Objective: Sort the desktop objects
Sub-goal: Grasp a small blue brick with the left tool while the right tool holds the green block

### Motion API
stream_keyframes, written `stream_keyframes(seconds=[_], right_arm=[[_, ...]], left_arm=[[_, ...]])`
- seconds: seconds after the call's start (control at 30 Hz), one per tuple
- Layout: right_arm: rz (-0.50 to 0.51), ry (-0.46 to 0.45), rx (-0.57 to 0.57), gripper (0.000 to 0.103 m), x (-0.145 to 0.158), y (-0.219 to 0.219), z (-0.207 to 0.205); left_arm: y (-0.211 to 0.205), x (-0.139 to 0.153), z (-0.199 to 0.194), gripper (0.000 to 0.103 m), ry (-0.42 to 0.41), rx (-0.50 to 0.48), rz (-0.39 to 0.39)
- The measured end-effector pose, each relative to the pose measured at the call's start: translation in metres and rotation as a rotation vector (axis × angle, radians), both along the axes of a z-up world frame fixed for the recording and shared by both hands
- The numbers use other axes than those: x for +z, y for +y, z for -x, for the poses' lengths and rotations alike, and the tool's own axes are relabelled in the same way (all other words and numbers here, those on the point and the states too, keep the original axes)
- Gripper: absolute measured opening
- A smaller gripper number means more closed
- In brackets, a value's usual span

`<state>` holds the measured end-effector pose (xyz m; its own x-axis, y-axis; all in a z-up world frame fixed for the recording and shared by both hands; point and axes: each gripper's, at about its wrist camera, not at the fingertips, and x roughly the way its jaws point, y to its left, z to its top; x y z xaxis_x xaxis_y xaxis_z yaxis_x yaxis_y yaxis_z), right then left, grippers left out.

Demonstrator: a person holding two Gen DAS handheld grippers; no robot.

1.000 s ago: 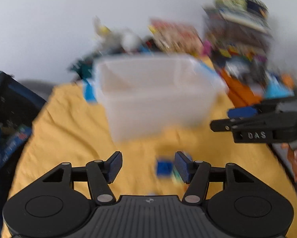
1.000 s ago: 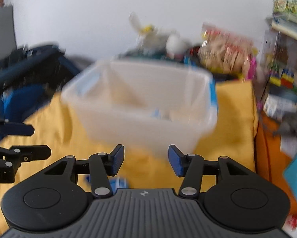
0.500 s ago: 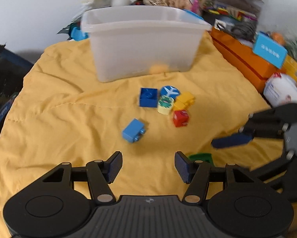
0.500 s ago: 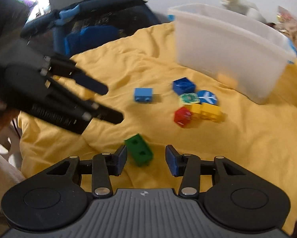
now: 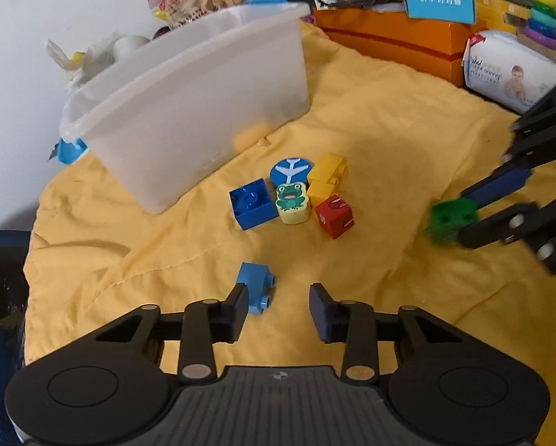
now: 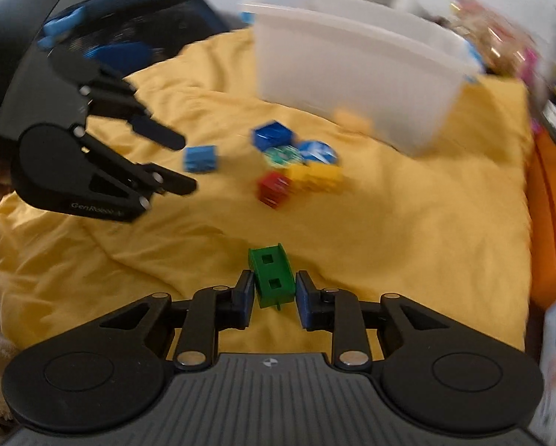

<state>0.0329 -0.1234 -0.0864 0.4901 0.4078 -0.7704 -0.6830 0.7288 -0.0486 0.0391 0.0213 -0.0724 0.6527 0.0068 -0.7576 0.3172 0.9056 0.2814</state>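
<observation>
Right wrist view: the right gripper point(image 6: 271, 293) has narrowed its jaws around the green brick point(image 6: 272, 278), long axis toward 12 o'clock; contact is unclear. Half a second ago they stood wider. The left gripper point(image 5: 279, 306), open and empty, has the light-blue brick point(image 5: 256, 287) at 11 o'clock, beside its left finger.

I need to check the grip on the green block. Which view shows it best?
The right wrist view: the green block sits large and sharp between the right gripper pads, holes visible. The left wrist view shows it small and blurred at the right edge, partly behind that gripper's fingers.
</observation>
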Motion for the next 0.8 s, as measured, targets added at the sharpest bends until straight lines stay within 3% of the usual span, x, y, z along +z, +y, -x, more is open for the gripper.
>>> stream_keyframes(seconds=[0.17,0.27,0.3,0.43,0.57,0.63,0.8], right_arm=[[0.001,0.018,-0.07,0.027,-0.003,-0.016,0.0],[0.001,0.02,-0.09,0.027,-0.004,-0.021,0.002],[0.001,0.019,-0.094,0.027,-0.004,-0.021,0.003],[-0.003,0.011,-0.107,0.027,-0.003,-0.024,0.002],[-0.04,0.0,-0.102,0.027,-0.001,-0.026,0.004],[-0.049,0.014,-0.099,0.027,-0.003,-0.026,0.002],[-0.019,0.032,-0.107,0.035,-0.011,-0.022,-0.001]], left_arm=[[0.005,-0.008,-0.012,0.04,0.001,0.007,-0.049],[0.015,-0.01,-0.02,0.018,0.026,0.016,0.012],[0.019,-0.009,-0.022,0.017,0.029,0.039,0.04],[0.025,-0.001,-0.017,0.017,0.051,0.123,0.155],[0.016,0.001,0.016,0.017,0.106,0.169,0.236],[0.01,-0.005,0.033,0.017,0.137,0.184,0.26],[0.006,-0.009,0.046,0.023,0.093,0.219,0.287]])
